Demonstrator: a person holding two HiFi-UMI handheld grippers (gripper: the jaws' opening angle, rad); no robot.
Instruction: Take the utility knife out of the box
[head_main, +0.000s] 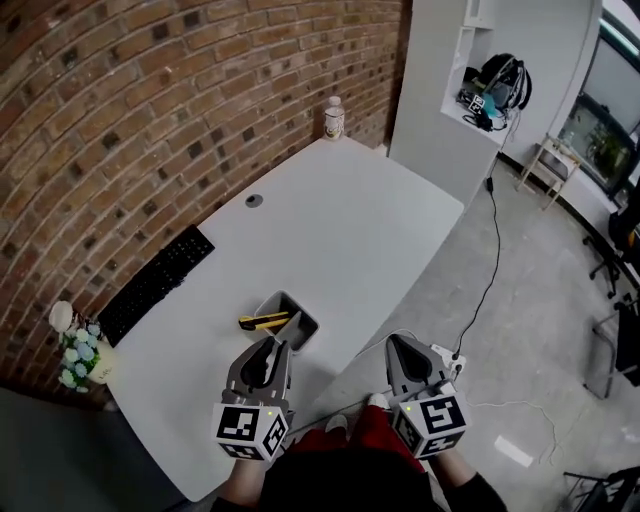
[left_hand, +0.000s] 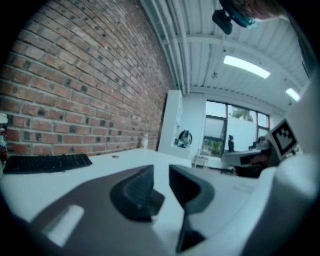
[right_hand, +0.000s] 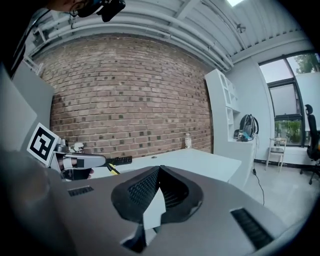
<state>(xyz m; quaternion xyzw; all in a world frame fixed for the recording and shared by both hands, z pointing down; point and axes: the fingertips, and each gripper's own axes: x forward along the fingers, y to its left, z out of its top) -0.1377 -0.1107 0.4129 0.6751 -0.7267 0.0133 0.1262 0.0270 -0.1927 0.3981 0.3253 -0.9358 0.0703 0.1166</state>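
Note:
A small grey open box (head_main: 301, 326) stands near the table's front edge. A yellow and black utility knife (head_main: 264, 321) rests in it, one end sticking out over the left rim. My left gripper (head_main: 278, 346) hovers just short of the box's near side. In the left gripper view its jaws (left_hand: 161, 171) stand apart with only the table showing between them. My right gripper (head_main: 393, 344) hangs beyond the table's edge, over the floor, and its tips (right_hand: 159, 170) meet with nothing in them. The right gripper view catches a yellow bit of the knife (right_hand: 113, 169).
A black keyboard (head_main: 155, 283) lies along the brick wall, with a small flower pot (head_main: 75, 352) at its near end. A bottle (head_main: 333, 118) stands at the far corner. A white shelf unit (head_main: 440, 90) flanks the table; a power strip (head_main: 446, 358) and cable lie on the floor.

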